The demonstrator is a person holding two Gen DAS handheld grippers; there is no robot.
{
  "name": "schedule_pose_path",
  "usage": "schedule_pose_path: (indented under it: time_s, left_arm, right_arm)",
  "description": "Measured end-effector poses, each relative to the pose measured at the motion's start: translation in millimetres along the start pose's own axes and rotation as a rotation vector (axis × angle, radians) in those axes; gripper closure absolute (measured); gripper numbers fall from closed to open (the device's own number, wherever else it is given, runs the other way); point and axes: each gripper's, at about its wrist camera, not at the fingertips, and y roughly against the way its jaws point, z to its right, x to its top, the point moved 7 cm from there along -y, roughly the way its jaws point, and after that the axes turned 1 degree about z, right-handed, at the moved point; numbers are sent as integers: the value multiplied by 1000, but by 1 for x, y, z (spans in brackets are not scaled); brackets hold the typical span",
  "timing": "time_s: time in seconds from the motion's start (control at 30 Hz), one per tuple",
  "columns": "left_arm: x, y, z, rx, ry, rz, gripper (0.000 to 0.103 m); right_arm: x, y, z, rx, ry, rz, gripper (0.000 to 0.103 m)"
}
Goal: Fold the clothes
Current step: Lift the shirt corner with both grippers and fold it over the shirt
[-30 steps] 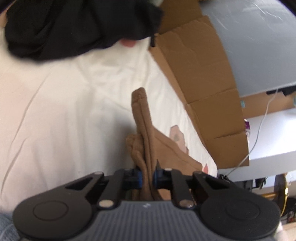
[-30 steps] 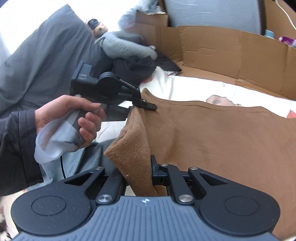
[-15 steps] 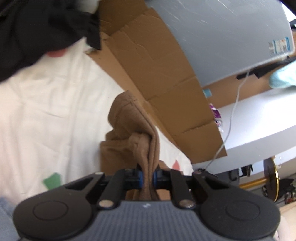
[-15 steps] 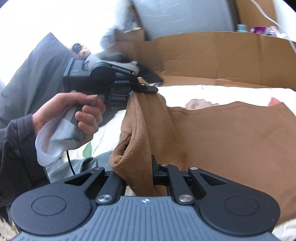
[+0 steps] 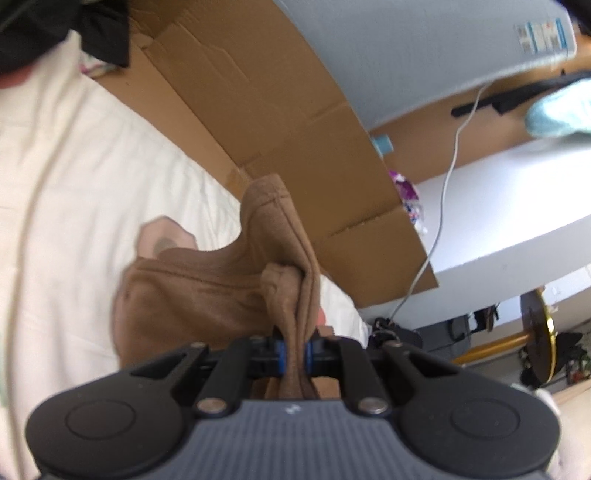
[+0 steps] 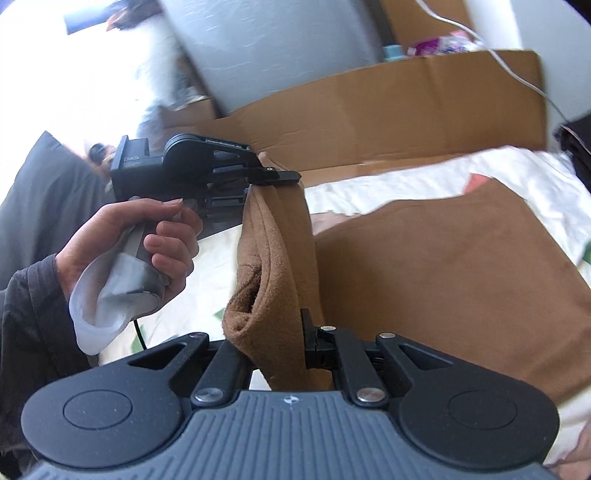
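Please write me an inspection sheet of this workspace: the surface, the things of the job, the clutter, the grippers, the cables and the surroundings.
Surface: white bedsheet with small coloured prints, wrinkled.
Job's things: brown garment, one edge lifted off the sheet, the rest lying flat.
Clutter: black clothes heaped at the far end of the sheet.
Grippers: left gripper shut on the garment's bunched edge; right gripper shut on the same edge, nearer the camera. A hand holds the left gripper's handle.
Cables: white cable hanging past the cardboard; thin black cable below the hand.
Surroundings: cardboard sheets along the bed's side, grey panel behind them.
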Motion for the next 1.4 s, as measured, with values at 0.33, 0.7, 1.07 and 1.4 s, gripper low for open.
schedule_pose_path:
  time_s: [0.33, 0.7, 1.07, 1.4]
  left_arm:
    - [-26, -71, 20, 75, -59, -76, 93]
    - [-41, -117, 53, 137, -121, -113, 93]
    - [-70, -178, 93, 222, -218, -176, 92]
    - [-99, -224, 101, 297, -254, -209, 92]
  right_arm:
    - [-6, 0, 69, -55, -133, 15, 98]
    - [-7, 9, 109, -84, -245, 56, 98]
    - [-14, 16, 171, -155, -434, 124, 98]
    - [-20, 23, 218, -208, -578, 177, 98]
